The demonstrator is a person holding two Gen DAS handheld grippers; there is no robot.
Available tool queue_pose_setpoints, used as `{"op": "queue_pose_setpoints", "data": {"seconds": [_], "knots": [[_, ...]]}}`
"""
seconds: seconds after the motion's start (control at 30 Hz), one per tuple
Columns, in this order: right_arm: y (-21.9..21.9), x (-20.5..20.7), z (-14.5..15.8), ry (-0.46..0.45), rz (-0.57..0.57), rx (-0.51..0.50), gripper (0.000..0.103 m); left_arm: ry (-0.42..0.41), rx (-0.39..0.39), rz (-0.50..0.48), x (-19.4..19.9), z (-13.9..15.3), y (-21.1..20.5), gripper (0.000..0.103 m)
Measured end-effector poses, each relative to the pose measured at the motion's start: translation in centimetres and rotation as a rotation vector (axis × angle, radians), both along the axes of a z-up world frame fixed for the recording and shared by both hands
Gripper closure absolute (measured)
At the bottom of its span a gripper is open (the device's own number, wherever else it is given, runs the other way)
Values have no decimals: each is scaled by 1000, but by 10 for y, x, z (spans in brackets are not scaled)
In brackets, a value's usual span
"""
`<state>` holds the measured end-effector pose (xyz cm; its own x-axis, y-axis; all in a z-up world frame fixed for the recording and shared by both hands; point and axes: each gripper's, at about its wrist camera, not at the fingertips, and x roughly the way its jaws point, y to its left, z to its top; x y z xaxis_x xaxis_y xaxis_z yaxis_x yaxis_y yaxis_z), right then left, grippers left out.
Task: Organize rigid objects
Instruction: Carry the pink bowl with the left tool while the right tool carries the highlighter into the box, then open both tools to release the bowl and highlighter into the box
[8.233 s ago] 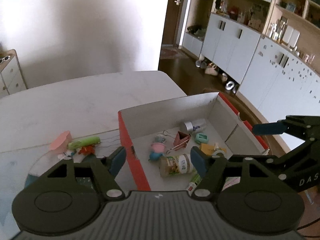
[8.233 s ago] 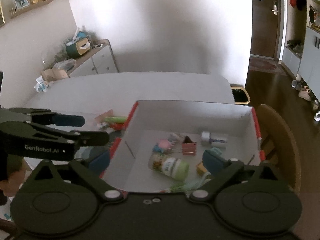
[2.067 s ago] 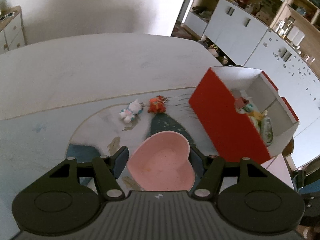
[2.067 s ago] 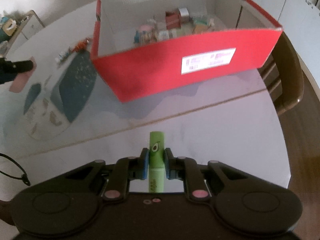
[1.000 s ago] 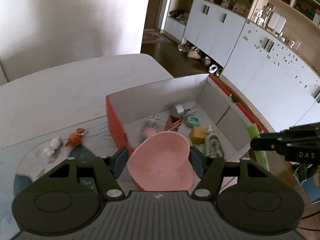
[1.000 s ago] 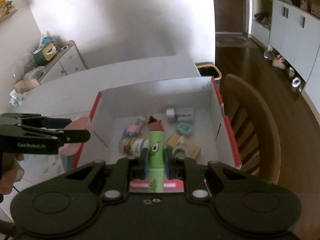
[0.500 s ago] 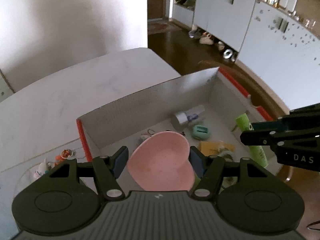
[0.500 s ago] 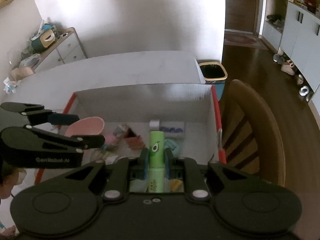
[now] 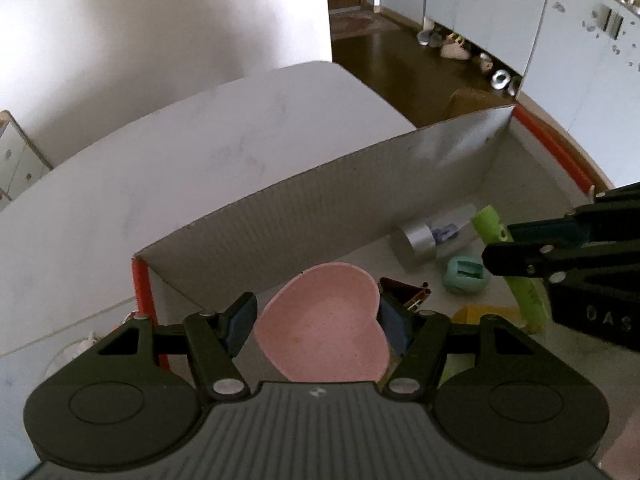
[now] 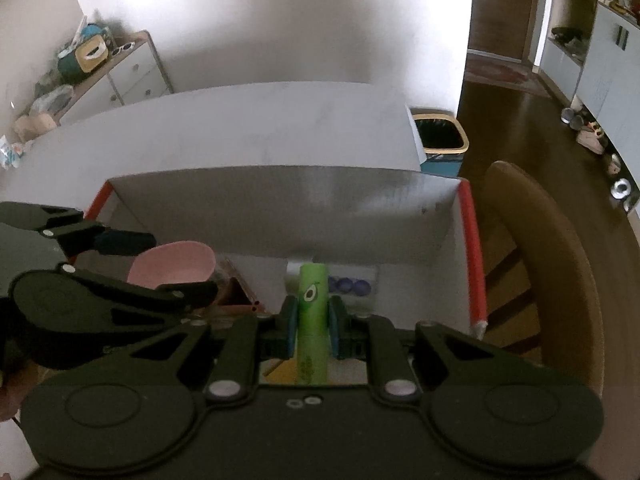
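Your left gripper (image 9: 318, 322) and right gripper (image 10: 311, 330) were matte black, each with blue finger pads (image 9: 240, 316), silver pivot screws, two round recessed discs and a ribbed grey housing; white lettering marked the arms.

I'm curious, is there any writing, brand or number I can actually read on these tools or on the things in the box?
"DAS": pale letters on the right gripper body, cut off at the picture's edge.
Green tube: an avocado face, a picture not words; the print lower down is too blurred to read.
Left gripper: its side is too dark to show lettering.
Silver-capped tube: blue label marks, too small to read.
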<state>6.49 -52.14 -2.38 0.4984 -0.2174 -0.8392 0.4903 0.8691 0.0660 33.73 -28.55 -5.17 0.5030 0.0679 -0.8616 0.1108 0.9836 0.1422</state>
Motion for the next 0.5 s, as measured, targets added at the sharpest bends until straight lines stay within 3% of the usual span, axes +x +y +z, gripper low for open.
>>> {"op": "queue_pose_setpoints", "data": {"seconds": [0.5], "knots": [[-10, 7, -17, 50, -15, 36, 88, 71, -6, 49, 10, -14, -2, 37]]}}
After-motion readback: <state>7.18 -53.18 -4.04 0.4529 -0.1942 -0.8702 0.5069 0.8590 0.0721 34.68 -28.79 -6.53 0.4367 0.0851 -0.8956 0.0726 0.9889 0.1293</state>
